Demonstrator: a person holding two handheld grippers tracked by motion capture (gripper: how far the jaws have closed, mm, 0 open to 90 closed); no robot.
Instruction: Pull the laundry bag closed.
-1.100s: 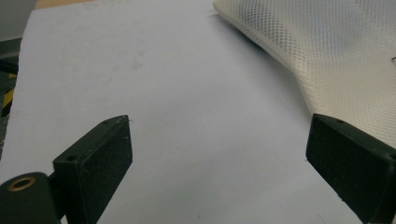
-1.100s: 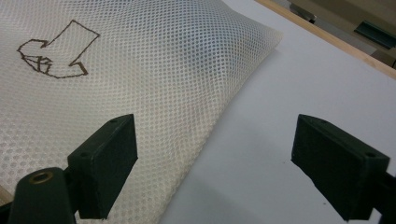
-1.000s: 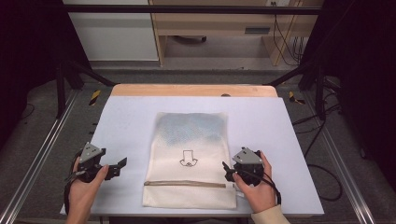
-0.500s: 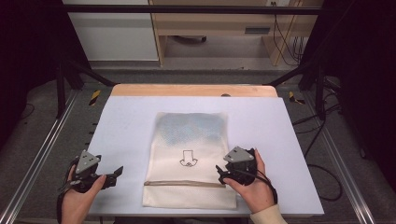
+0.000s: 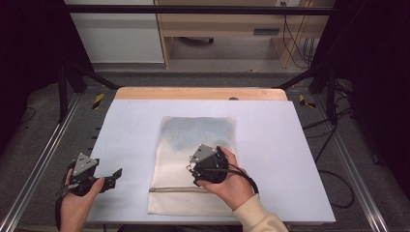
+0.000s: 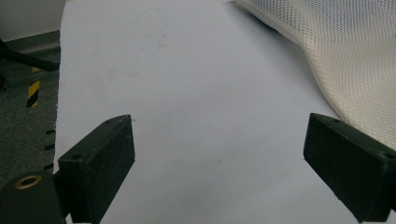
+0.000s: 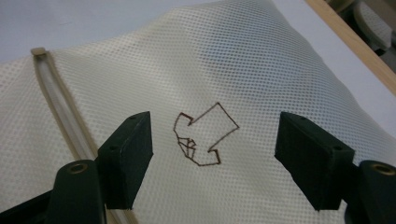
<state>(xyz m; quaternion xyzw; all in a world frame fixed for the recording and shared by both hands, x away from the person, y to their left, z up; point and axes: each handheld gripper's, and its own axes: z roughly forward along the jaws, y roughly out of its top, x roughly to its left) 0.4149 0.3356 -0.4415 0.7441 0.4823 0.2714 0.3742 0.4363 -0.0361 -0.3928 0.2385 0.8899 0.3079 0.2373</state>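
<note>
Mesh bag (image 5: 193,164) lies flat mid-table, zipper end toward you, something bluish inside at the far end. From the high view your right claw (image 5: 193,170) hangs over the bag's centre, just past the zipper (image 5: 179,189); your left claw (image 5: 113,175) sits near the table's (image 5: 290,145) near left edge, well apart from the bag.

Left gripper view: jaws spread wide, nothing between them, only bare table under them, the bag's edge (image 6: 345,60) off to the right.

Right gripper view: jaws part-spread and just been closing, no fabric pinched between them. They straddle the stitched logo (image 7: 203,135) on the mesh, zipper track (image 7: 60,112) running just beside the left jaw. Can't tell if the tips touch the cloth.

Risks from here, as I read it:
- You pinch at the logo and likely grab only the top mesh layer, so the bag lifts limp and the contents slide.
- Or you catch both layers, which blocks opening it later.
- If the zipper is what you're after, you're past it; the pull tab isn't clearly visible.
- Left claw is too far off to pin the bag, so any tug may drag it across the table.
</note>
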